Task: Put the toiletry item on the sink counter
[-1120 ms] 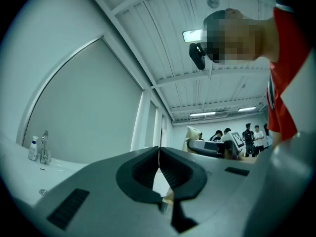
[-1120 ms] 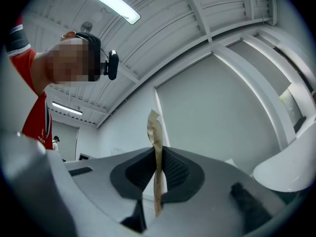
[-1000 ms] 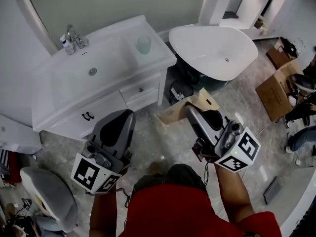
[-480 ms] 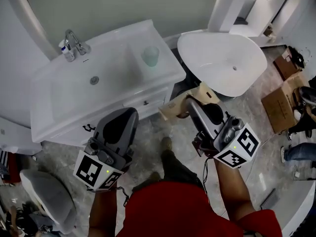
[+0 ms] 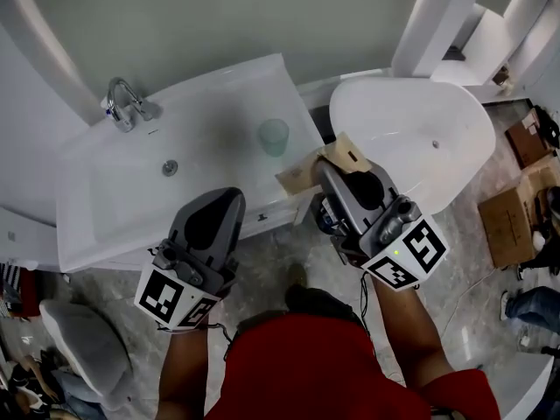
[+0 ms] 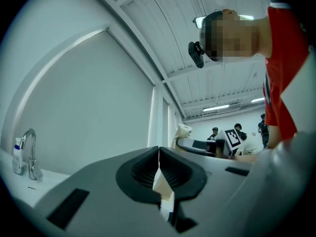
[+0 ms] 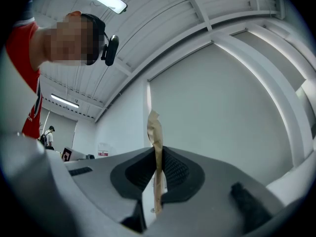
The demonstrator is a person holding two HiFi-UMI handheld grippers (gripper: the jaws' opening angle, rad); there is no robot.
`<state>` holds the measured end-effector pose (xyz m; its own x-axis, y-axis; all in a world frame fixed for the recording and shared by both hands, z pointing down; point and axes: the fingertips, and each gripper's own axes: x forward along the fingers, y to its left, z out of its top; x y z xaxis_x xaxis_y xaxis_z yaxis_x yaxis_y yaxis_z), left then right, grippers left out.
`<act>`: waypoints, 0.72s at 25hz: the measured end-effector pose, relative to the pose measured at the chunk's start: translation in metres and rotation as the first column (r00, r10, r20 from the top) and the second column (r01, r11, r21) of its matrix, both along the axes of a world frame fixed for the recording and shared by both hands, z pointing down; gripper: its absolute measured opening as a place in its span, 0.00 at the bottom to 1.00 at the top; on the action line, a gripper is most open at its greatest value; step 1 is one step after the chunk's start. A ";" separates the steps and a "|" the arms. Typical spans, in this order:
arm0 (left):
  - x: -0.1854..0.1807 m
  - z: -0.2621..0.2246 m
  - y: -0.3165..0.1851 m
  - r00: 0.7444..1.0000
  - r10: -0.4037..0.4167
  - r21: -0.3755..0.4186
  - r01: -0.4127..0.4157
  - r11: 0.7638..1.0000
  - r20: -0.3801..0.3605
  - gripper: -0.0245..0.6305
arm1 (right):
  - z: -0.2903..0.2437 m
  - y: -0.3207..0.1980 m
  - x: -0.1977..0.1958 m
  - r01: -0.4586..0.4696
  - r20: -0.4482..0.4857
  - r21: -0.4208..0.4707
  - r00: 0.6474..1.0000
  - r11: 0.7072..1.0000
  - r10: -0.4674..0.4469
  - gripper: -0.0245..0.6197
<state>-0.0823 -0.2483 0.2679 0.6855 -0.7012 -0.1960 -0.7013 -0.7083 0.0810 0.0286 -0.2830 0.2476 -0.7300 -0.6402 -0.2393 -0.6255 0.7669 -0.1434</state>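
The toiletry item is a flat brown cardboard packet (image 5: 320, 164). My right gripper (image 5: 326, 177) is shut on it, and the packet sticks out past the jaws over the right end of the white sink counter (image 5: 229, 84). In the right gripper view the packet (image 7: 154, 127) stands edge-on, pinched between the black pads (image 7: 173, 169). My left gripper (image 5: 217, 198) is shut with nothing in it and hangs over the counter's front edge, below the basin (image 5: 131, 182). In the left gripper view its jaws (image 6: 158, 154) meet.
A pale green cup (image 5: 274, 136) stands on the counter just left of the packet. The chrome faucet (image 5: 125, 103) and a small bottle (image 5: 108, 109) sit at the back left. A white freestanding tub (image 5: 420, 129) is at the right, with cardboard boxes (image 5: 507, 221) beyond it.
The person has stepped toward the vanity. My right gripper with the packet has moved from over the floor to the counter's right end near the cup. The left gripper has come up to the counter's front.
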 end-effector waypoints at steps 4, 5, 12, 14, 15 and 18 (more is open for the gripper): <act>0.004 0.003 -0.040 0.999 -0.034 -0.001 0.034 0.999 -0.006 0.07 | 0.002 -0.049 0.003 0.008 0.005 0.005 1.000 1.000 -0.008 0.11; 0.005 0.005 -0.045 0.999 -0.044 -0.002 0.044 0.999 -0.006 0.07 | 0.003 -0.057 0.004 0.008 0.004 0.007 1.000 1.000 -0.008 0.11; 0.010 0.016 -0.091 0.997 -0.078 -0.019 0.078 0.997 0.002 0.07 | 0.024 -0.127 0.002 -0.015 -0.012 -0.029 1.000 0.999 0.014 0.11; 0.012 0.021 -0.104 0.997 -0.075 -0.020 0.075 0.997 0.006 0.07 | 0.034 -0.142 -0.003 -0.022 -0.025 -0.041 0.999 0.999 0.021 0.11; 0.012 0.024 -0.110 0.997 -0.072 -0.022 0.072 0.997 0.009 0.07 | 0.040 -0.148 -0.006 -0.027 -0.033 -0.047 0.999 0.999 0.025 0.11; 0.013 0.034 -0.126 0.998 -0.065 -0.031 0.066 0.997 0.021 0.07 | 0.060 -0.166 -0.014 -0.047 -0.054 -0.067 0.998 0.997 0.043 0.11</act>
